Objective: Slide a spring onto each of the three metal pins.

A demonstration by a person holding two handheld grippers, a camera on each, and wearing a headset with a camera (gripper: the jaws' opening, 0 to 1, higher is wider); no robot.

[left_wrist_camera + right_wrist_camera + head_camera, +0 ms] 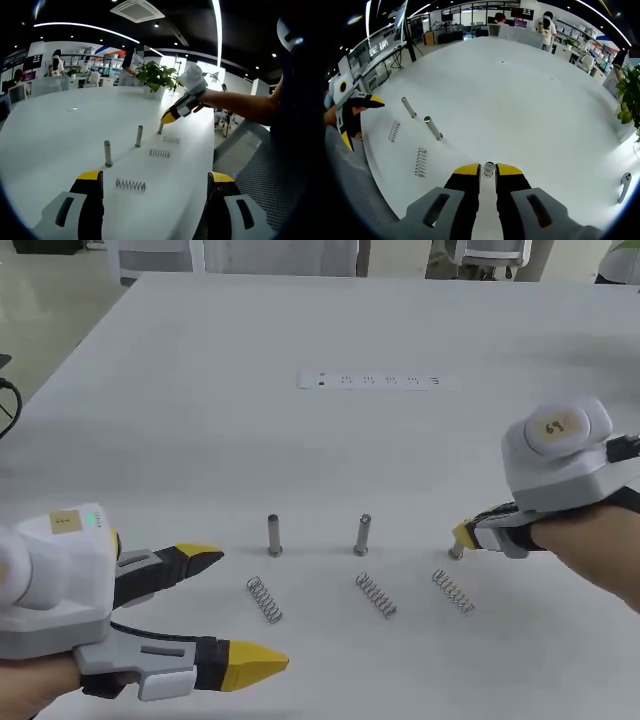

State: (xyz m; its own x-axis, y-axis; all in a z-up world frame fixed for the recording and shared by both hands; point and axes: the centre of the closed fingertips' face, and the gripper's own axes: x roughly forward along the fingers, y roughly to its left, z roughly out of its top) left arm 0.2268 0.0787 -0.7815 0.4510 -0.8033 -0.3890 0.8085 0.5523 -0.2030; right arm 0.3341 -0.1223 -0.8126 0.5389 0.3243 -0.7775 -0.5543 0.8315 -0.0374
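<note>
1. Head view: three pins are standing upright in a row on the white table (300, 450), namely the left pin (274, 535), middle pin (363, 534) and right pin (455, 552). A spring is lying flat just in front of each one: left spring (264, 598), middle spring (376, 594), right spring (452, 591). None of them is sitting on a pin yet. The left gripper (232, 610) is hovering low at the near left with its yellow-tipped jaws spread wide and nothing between them. The right gripper (462, 535) is reaching in from the right, tips pressing together at the right pin, which is mostly hiding behind them. A power strip (378, 381) is lying further back on the table.

2. Left gripper view: the left gripper's own two jaws are standing well apart at the bottom, gripping nothing, and the left spring is lying on the table just beyond the gap. The pins and the other two springs are running away in a line toward the right gripper, which is pinching the farthest pin near its top. A leafy plant (156, 75) is showing behind the table.

3. Right gripper view: the right gripper's jaws are nearly closed, clamping the shiny top of the right pin squarely between their yellow tips. Off to the left, the middle pin and left pin are standing free, each with a spring lying beside it. The left gripper is hanging at the far left edge, jaws apart.
</note>
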